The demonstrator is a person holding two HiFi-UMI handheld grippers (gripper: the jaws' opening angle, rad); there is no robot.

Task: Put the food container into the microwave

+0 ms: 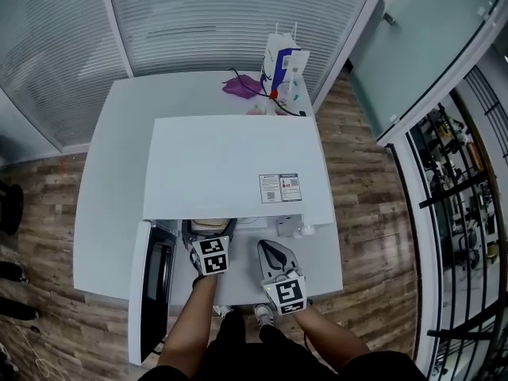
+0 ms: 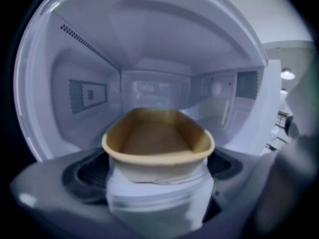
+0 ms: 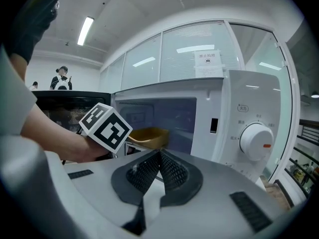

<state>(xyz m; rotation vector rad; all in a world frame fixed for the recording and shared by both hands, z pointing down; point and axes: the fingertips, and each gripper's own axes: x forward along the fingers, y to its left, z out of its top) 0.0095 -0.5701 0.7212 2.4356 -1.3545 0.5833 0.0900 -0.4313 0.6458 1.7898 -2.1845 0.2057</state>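
Both left gripper (image 2: pixel 158 180) jaws are spread wide of the container (image 2: pixel 157 142); straight withdrawal is advised; right gripper (image 3: pixel 158 157) is closed.

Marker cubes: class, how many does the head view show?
2. One cube left, at the microwave opening; the other right, nearer the person. None seems hidden.

Nothing legible — microwave (image 3: pixel 247 101) panel print too small.

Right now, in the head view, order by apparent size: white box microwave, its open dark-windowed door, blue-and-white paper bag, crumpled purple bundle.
1. white box microwave
2. open dark-windowed door, seen at a slant
3. blue-and-white paper bag
4. crumpled purple bundle
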